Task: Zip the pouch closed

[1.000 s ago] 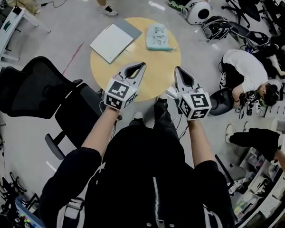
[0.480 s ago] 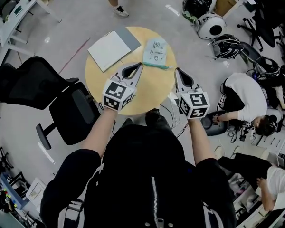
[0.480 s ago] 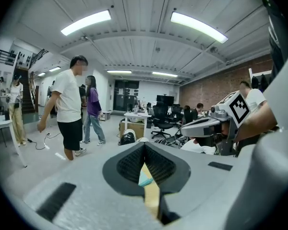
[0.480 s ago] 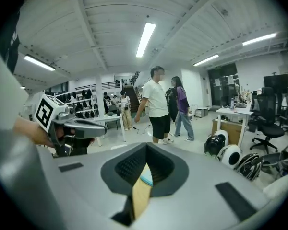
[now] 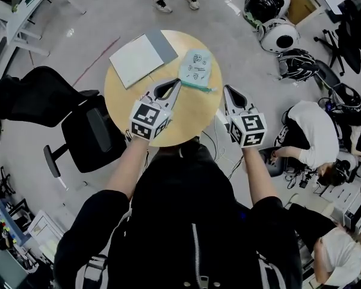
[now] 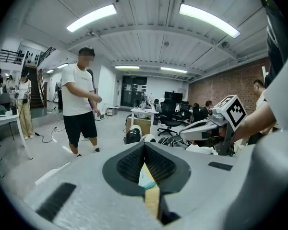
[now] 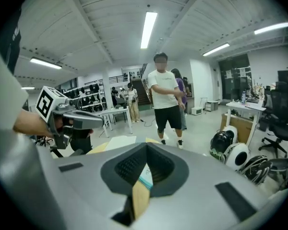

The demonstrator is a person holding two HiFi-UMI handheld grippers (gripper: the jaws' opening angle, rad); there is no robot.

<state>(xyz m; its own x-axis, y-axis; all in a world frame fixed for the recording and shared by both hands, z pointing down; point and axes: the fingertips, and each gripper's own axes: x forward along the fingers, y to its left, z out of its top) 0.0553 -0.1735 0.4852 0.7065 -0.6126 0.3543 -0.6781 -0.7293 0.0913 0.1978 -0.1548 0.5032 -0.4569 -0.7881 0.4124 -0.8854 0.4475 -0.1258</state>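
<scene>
Now the left gripper [image 5: 178, 82] and right gripper [image 5: 227, 88] hover closed and empty, seemingly just short of the pouch [image 5: 196, 66] on the table [image 5: 186, 122].

The left claw [image 5: 179, 83] is closer to the pouch [image 5: 196, 67]. Its tip was well short of the pouch's near edge one second earlier. It now lies just beside the pouch's near left corner, at the teal strip.

The right claw [image 5: 225, 88] is also closer. Its tip was short of the pouch on the near right. It now stands level with the pouch's near edge, to the right of it and apart from it.

The standing person's shoes [image 5: 163, 5] were beyond the pouch toward its far left, with one shoe in view. Both shoes now show straight beyond the pouch's far edge.
</scene>
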